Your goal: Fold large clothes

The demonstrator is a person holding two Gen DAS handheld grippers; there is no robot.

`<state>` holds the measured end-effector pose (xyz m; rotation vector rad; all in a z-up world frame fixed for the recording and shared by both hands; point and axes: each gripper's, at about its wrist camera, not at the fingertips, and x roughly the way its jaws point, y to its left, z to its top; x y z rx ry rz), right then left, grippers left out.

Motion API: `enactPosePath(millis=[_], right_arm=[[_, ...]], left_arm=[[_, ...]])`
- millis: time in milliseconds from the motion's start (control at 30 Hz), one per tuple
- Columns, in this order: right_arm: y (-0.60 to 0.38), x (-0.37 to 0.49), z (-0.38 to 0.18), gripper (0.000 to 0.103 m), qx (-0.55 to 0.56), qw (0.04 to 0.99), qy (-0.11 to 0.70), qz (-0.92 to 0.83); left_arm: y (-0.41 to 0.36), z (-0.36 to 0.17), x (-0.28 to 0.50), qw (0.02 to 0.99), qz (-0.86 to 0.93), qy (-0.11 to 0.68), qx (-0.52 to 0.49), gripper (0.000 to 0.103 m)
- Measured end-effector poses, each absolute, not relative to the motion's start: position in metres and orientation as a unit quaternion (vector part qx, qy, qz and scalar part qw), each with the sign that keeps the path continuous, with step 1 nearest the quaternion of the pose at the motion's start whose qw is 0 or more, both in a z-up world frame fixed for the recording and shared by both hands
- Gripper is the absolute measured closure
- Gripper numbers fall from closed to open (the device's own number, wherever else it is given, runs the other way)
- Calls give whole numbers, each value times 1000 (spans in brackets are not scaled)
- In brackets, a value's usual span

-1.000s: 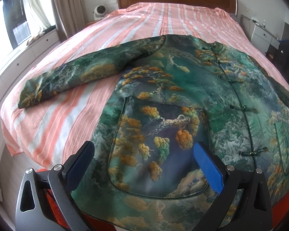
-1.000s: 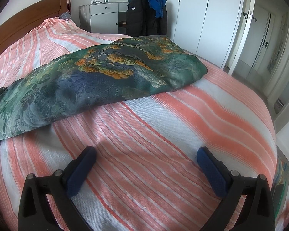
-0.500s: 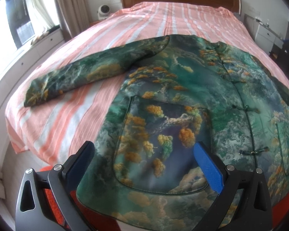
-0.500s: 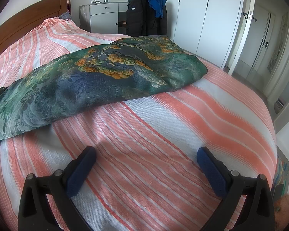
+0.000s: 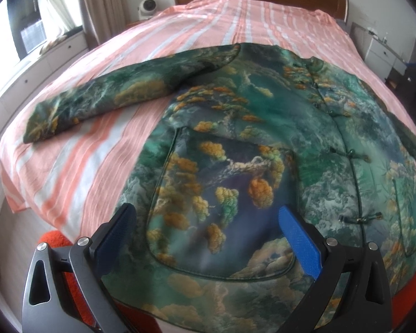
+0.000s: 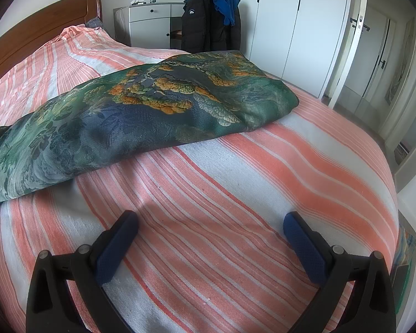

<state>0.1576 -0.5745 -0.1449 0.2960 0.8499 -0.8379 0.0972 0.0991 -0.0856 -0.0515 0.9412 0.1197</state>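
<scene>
My left gripper (image 5: 205, 222) has drawn back, jaws spread and empty, exposing the whole brocade jacket (image 5: 263, 144) flat on the striped bed (image 5: 102, 149); right gripper (image 6: 210, 230) unmoved, released. Folding can begin.

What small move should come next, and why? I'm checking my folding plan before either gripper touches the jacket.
Probably bring the right gripper forward to the cuff of the sleeve lying straight ahead on the striped bedspread. Both grippers are open and empty, the jacket lies flat and buttoned, sleeves spread; the left gripper hovers at the hem.
</scene>
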Motion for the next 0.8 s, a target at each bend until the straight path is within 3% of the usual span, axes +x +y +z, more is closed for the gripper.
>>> enactPosePath(millis=[667, 800], right_arm=[[-578, 158, -145, 0, 139, 815, 406, -390], [-585, 152, -133, 0, 160, 850, 423, -271]], left_arm=[[107, -85, 83, 901, 72, 429, 0, 1], [112, -77, 79, 907, 75, 414, 1, 1]])
